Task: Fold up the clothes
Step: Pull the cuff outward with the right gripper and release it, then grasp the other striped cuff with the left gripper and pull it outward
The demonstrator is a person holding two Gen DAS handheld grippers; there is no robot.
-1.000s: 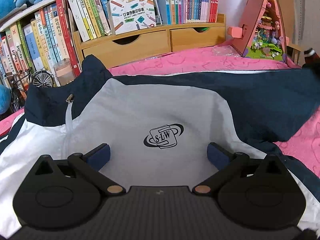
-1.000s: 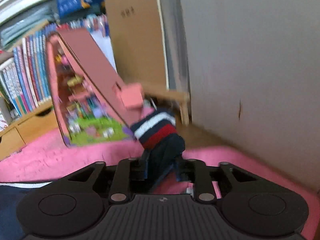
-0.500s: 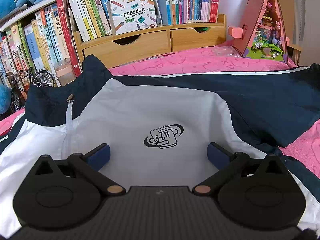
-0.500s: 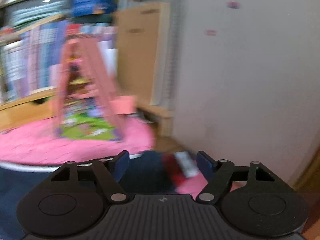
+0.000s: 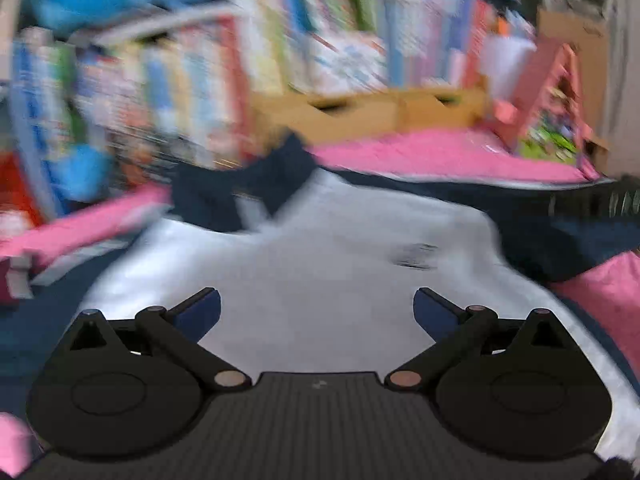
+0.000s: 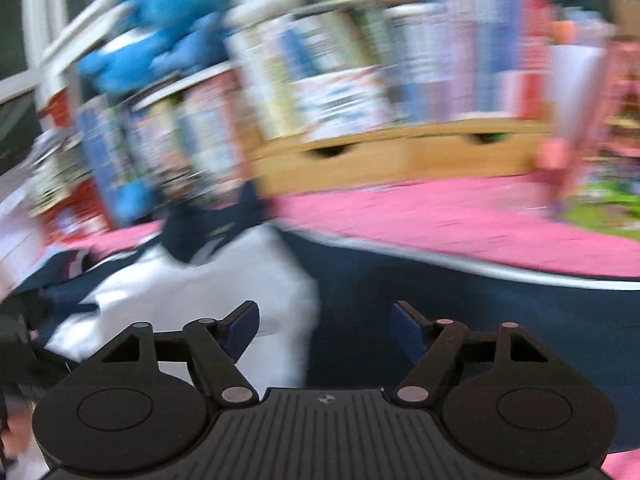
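A white and navy jacket lies spread on the pink cover, collar toward the bookshelf. Both views are motion-blurred. My left gripper hangs open just above the white chest panel, nothing between its fingers. The small dark logo sits to the right ahead of it. In the right wrist view the jacket shows its white panel on the left and a navy sleeve stretched out to the right. My right gripper is open over the seam where white meets navy, holding nothing.
A wooden drawer unit and rows of books line the back of the bed. A pink toy house stands at the back right. A blue plush toy sits on the shelf. The other gripper's dark body shows at the right edge.
My right gripper let go of the striped cuff, opened, and swung left from the wall to over the jacket. The left gripper has turned left, still open over the chest.
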